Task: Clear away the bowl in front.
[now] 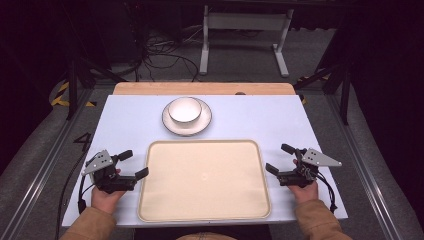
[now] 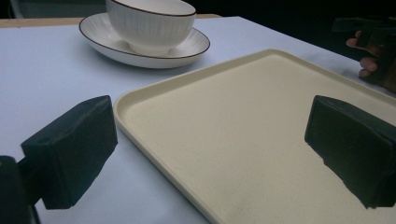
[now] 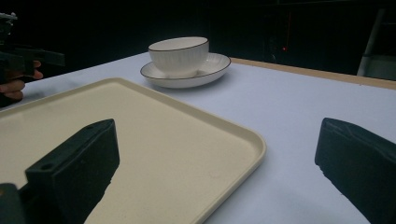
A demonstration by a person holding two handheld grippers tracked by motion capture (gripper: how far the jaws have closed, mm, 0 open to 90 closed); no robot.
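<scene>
A cream rectangular tray (image 1: 202, 142) lies bare at the front middle of the white table. Behind it a white bowl (image 1: 184, 109) with a dark rim sits on a matching plate (image 1: 172, 125). My left gripper (image 1: 137, 163) is held at the tray's left edge, open; in the left gripper view (image 2: 210, 140) one jaw is over the table and the other over the tray (image 2: 243, 93). My right gripper (image 1: 276, 157) is open at the tray's right edge, its jaws (image 3: 215, 158) likewise either side of the tray's rim (image 3: 254, 140). Both hold nothing. The bowl (image 2: 152, 23) (image 3: 180, 56) stands farther off.
A wooden strip (image 1: 200, 88) runs along the table's far edge. Beyond it are a white frame's legs (image 1: 204, 45) and cables (image 1: 160, 55) on the floor. Bare white tabletop (image 1: 260, 117) surrounds the plate and tray.
</scene>
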